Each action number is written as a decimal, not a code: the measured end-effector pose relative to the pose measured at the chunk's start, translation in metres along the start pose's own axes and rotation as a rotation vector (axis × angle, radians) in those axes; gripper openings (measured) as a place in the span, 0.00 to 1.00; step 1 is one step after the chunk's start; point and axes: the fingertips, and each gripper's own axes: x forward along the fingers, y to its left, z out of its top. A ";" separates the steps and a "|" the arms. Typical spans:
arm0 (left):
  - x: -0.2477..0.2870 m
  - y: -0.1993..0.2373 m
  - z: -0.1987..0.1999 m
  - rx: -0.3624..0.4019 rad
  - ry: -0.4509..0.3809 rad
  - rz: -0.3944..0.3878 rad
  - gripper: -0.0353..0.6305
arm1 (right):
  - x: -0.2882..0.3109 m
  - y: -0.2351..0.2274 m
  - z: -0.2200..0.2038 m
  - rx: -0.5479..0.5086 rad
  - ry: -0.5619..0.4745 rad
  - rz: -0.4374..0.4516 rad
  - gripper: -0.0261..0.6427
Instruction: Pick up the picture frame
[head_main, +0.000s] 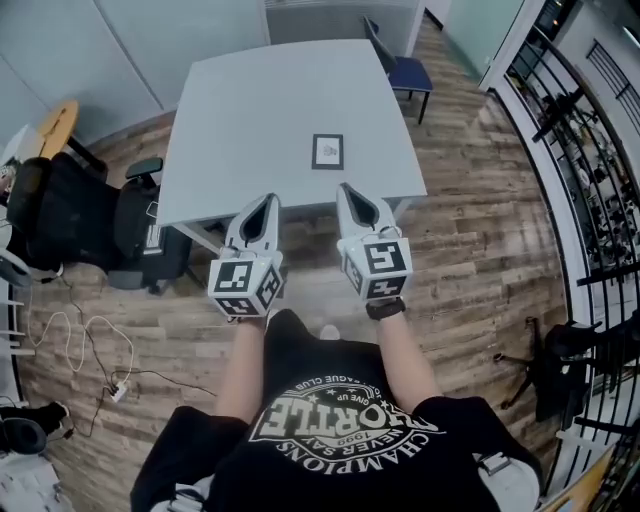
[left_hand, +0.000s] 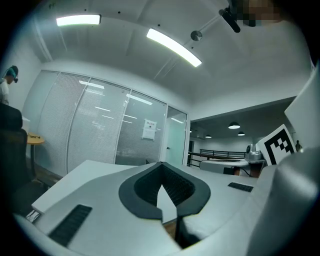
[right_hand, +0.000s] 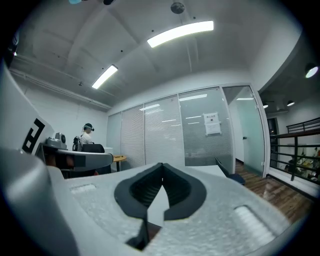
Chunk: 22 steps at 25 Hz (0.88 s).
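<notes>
Black shirt (head_main: 330, 420) fills the bottom of the head view. Picture frame (head_main: 327, 151) lies flat on grey table (head_main: 250, 120), toward its near edge, untouched. Left gripper (head_main: 266, 200) and right gripper (head_main: 346, 190) are side by side at that edge, both fully closed, nothing held. Blue chair (head_main: 405, 72) beyond the table.

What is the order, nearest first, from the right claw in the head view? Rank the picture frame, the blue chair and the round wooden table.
1. Picture frame, on the grey table, just ahead of the right claw.
2. Blue chair, past the far right corner of that table.
3. Round wooden table, far off at the left edge.
</notes>
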 end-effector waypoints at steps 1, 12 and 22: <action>0.003 -0.001 -0.002 -0.004 0.008 0.001 0.06 | 0.001 -0.003 -0.001 0.004 0.002 0.001 0.03; 0.108 0.034 -0.022 -0.028 0.054 -0.085 0.06 | 0.084 -0.049 -0.031 0.034 0.048 -0.038 0.04; 0.282 0.099 0.011 -0.045 0.054 -0.183 0.06 | 0.238 -0.130 0.004 0.005 0.045 -0.089 0.04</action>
